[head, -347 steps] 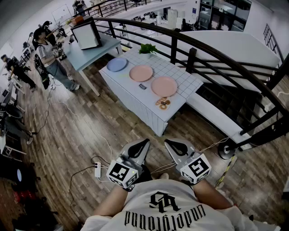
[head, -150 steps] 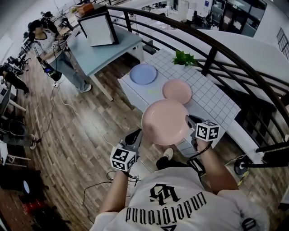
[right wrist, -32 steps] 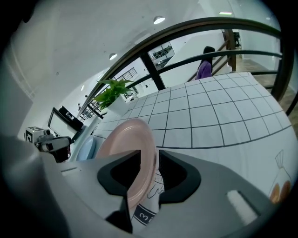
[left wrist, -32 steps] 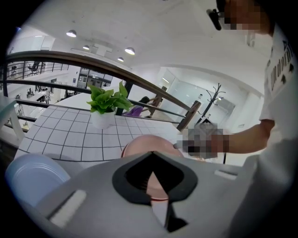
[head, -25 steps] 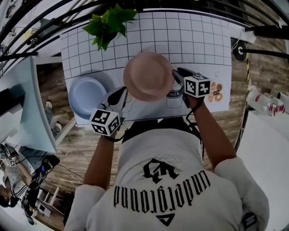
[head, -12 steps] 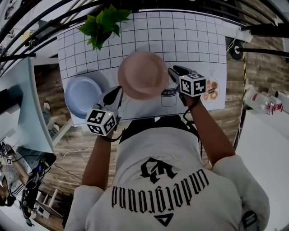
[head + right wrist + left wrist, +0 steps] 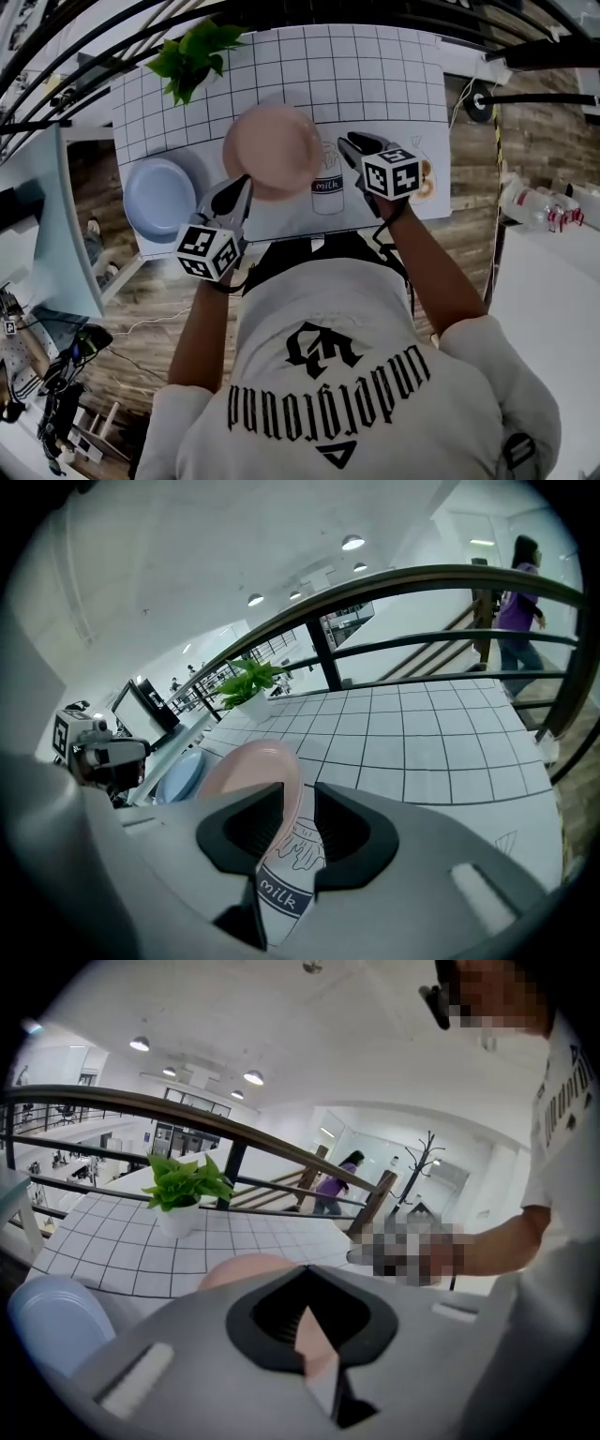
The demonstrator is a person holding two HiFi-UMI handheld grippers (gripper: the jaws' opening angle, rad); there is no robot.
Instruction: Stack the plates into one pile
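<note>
Pink plate (image 7: 272,150) hangs above a table (image 7: 375,75) covered in a white cloth with a dark grid. The left gripper (image 7: 239,187) is on its near-left edge and the right gripper (image 7: 349,148) on its right edge. A blue plate (image 7: 157,197) lies on the cloth to the left, apart from it, and a potted plant (image 7: 192,56) stands at the far corner. Around the table are a wood floor (image 7: 469,225), a black railing (image 7: 112,37) and a pale blue table (image 7: 42,216). Whether the pink plate is one plate or several I cannot tell. A carton drawn on the cloth (image 7: 327,185) reads "milk". The gothic print on the person's shirt (image 7: 328,375) is upside down and hard to read.

In the left gripper view, the left gripper (image 7: 309,1312) has its jaws clamped on the pink rim (image 7: 246,1269). Its body hides most of the plate. The blue plate (image 7: 52,1321) is cut off at lower left. The plant (image 7: 183,1190), the railing (image 7: 234,1119) and a person in purple (image 7: 333,1185) stand beyond.

In the right gripper view, the right gripper (image 7: 298,803) has its jaws closed on the pink rim (image 7: 248,766), above the "milk" carton (image 7: 286,892). The blue plate (image 7: 183,775) lies behind, partly hidden.
</note>
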